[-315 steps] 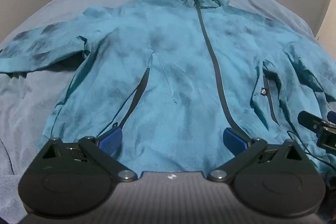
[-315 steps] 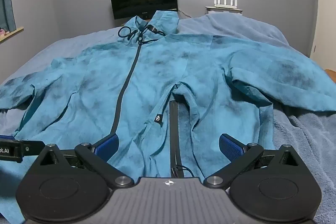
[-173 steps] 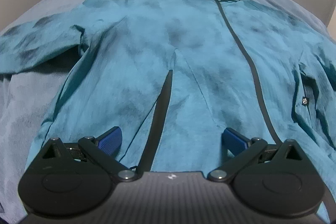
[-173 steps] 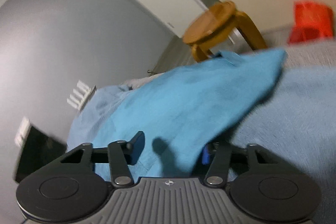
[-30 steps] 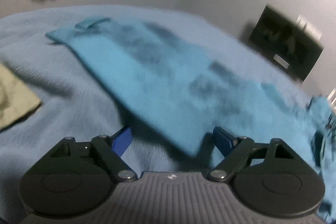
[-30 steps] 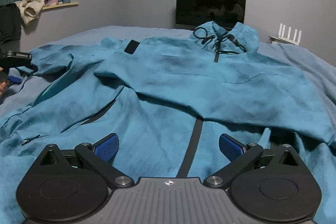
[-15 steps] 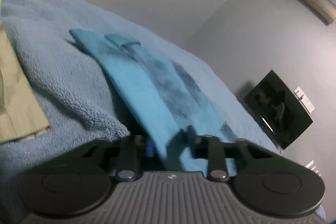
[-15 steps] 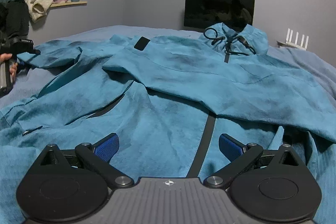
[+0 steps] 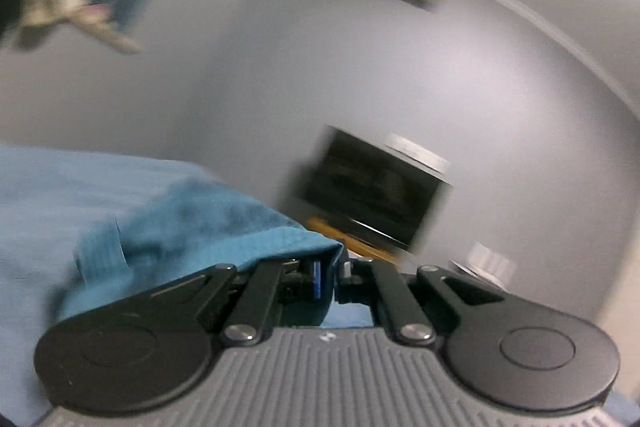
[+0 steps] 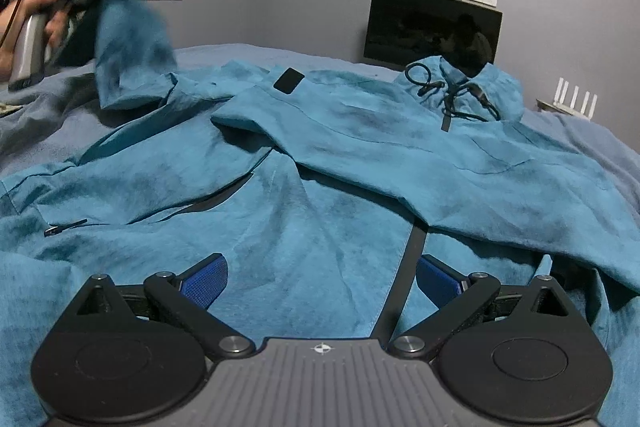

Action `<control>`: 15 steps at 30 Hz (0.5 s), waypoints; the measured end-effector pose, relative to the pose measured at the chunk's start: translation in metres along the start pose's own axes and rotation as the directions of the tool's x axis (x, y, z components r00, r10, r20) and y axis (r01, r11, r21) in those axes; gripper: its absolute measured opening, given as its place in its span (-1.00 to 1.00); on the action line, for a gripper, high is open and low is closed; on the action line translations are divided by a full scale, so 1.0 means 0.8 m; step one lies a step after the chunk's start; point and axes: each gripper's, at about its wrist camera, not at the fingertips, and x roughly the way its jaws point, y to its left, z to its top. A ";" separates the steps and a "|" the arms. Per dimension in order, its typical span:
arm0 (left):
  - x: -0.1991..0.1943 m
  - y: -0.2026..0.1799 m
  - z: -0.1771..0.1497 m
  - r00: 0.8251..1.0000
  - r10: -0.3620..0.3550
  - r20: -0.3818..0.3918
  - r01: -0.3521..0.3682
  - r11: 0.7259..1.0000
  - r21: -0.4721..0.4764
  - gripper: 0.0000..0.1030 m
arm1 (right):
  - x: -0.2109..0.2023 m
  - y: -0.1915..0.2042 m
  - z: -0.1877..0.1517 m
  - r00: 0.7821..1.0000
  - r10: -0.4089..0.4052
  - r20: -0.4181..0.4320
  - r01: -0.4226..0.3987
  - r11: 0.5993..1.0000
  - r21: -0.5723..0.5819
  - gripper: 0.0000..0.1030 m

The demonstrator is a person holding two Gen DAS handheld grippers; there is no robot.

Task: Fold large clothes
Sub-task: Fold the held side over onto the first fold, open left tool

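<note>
A grey-walled bedroom; the teal jacket (image 10: 320, 187) lies spread across the bed (image 10: 240, 53). The left claw (image 9: 328, 279), pinched shut on the sleeve cuff (image 9: 280, 247), lifts it at ten o'clock. The right claw (image 10: 320, 279) hovers wide open, gripping nothing. Thin fabric may slip free mid-swing, or the folded sleeve could drag askew.

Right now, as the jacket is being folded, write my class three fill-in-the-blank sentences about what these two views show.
1. The left gripper is shut on the jacket's ____.
2. The right gripper hangs over the jacket with its fingers ____.
3. The other sleeve lies folded across the jacket's ____.

Missing words: sleeve; open; front
</note>
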 end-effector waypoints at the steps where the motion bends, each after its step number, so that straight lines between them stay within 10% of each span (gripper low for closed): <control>1: 0.004 -0.022 -0.005 0.998 -0.052 -0.019 0.053 0.998 0.017 -1.00 | 0.000 -0.001 0.000 1.000 0.002 0.001 -0.002 1.000 0.001 0.97; 4: 0.014 -0.088 -0.039 0.972 -0.206 -0.111 0.212 0.976 0.041 -1.00 | 0.000 -0.001 -0.002 1.000 0.007 0.005 -0.007 1.000 0.001 0.97; 7: 0.033 -0.140 -0.086 0.901 -0.312 -0.302 0.339 0.940 0.041 -1.00 | 0.001 0.000 -0.002 1.000 0.008 0.006 -0.008 1.000 -0.005 0.97; 12: 0.053 -0.180 -0.165 0.833 -0.190 -0.519 0.300 0.944 0.135 -0.63 | 0.004 -0.002 -0.004 1.000 0.021 0.004 -0.021 1.000 0.002 0.97; 15: 0.049 -0.179 -0.169 0.829 -0.130 -0.544 0.250 0.956 0.151 -0.27 | 0.007 -0.003 -0.005 1.000 0.021 -0.003 -0.021 1.000 -0.004 0.97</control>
